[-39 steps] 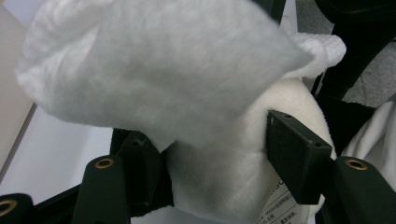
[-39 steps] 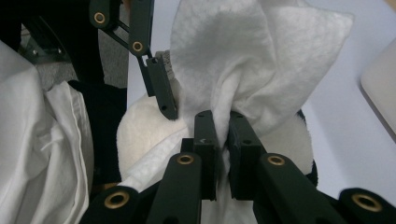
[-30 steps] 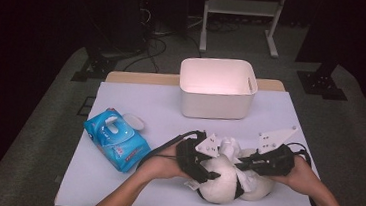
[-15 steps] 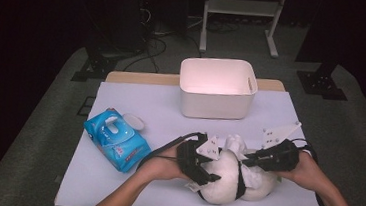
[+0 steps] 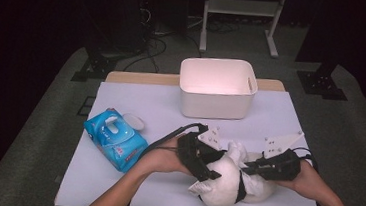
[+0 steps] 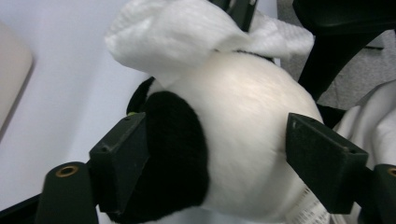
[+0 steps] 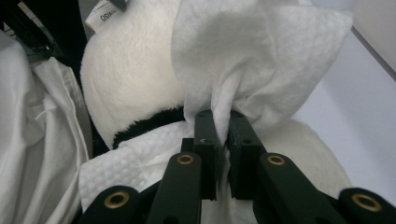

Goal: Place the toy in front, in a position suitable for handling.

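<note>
Left gripper view tells the story right now: the left gripper (image 6: 217,158) has just been opening its jaws, and they now stand wide on either side of the plush toy (image 6: 233,140), one pad by the black patch, the other by the white fur. The toy sits between them, but I can't say for sure the pads are pressing any more, so it looks like a loosened hold, not a firm one.

The right gripper (image 7: 223,119) is pinched tight on a bunched white wipe (image 7: 252,60), held right against the toy's top.

From the high view, the toy (image 5: 232,180) lies on the table (image 5: 135,104) on the person's side of the white bin (image 5: 217,88), with the blue wipe pack (image 5: 115,137) off to the toy's left.

My guess: wiping is under way, and the easing left grip means the toy could shift under the wipe unless it's re-gripped or turned.
</note>
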`<state>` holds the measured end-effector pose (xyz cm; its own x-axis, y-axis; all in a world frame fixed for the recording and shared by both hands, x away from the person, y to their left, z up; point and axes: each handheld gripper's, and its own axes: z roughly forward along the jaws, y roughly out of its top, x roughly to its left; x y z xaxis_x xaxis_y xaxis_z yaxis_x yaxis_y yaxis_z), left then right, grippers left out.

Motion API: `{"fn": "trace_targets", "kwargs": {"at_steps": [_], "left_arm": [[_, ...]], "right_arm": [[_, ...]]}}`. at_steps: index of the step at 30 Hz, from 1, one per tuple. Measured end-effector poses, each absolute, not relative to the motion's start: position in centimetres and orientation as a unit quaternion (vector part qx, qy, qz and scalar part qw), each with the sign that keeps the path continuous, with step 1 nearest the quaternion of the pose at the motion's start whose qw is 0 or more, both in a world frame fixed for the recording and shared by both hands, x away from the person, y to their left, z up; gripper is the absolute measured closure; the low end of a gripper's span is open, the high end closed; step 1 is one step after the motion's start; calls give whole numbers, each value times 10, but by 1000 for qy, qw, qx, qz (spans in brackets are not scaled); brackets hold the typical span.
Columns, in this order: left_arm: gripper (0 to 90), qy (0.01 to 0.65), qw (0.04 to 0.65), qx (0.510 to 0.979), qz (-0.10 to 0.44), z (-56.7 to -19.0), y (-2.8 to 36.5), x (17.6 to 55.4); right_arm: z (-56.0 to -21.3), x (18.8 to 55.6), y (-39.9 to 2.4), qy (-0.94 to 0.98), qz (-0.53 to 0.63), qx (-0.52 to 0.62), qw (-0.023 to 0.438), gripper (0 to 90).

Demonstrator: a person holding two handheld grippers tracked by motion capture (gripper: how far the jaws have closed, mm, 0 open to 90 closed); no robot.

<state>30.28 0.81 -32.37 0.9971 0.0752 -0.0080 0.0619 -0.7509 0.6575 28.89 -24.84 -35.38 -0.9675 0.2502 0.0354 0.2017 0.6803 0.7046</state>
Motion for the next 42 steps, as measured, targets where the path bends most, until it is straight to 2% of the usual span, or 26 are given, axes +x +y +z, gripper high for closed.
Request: {"fn": "trace_targets", "kwargs": {"at_steps": [8, 13, 15, 24, 28, 33, 42], "left_arm": [[164, 37, 318, 946, -40, -342, -7, 306], [417, -6, 322, 947, -15, -334, -7, 307], [472, -16, 332, 943, -9, -328, -6, 310], [481, -74, 312, 946, 47, -304, -18, 324], [451, -59, 306, 950, 36, -313, -12, 335], [364, -23, 319, 947, 25, -319, 0, 339], [355, -19, 309, 950, 47, -319, 3, 330]], "right_arm": [[-356, 278, -246, 918, 381, 108, 31, 829], [-352, 280, -247, 917, 382, 111, 37, 828], [-349, 283, -250, 914, 389, 111, 44, 828], [-330, 310, -259, 900, 410, 131, 62, 826], [-336, 318, -255, 910, 389, 134, 58, 826], [-345, 316, -246, 912, 386, 130, 53, 831], [-347, 308, -239, 919, 373, 120, 48, 828]]}}
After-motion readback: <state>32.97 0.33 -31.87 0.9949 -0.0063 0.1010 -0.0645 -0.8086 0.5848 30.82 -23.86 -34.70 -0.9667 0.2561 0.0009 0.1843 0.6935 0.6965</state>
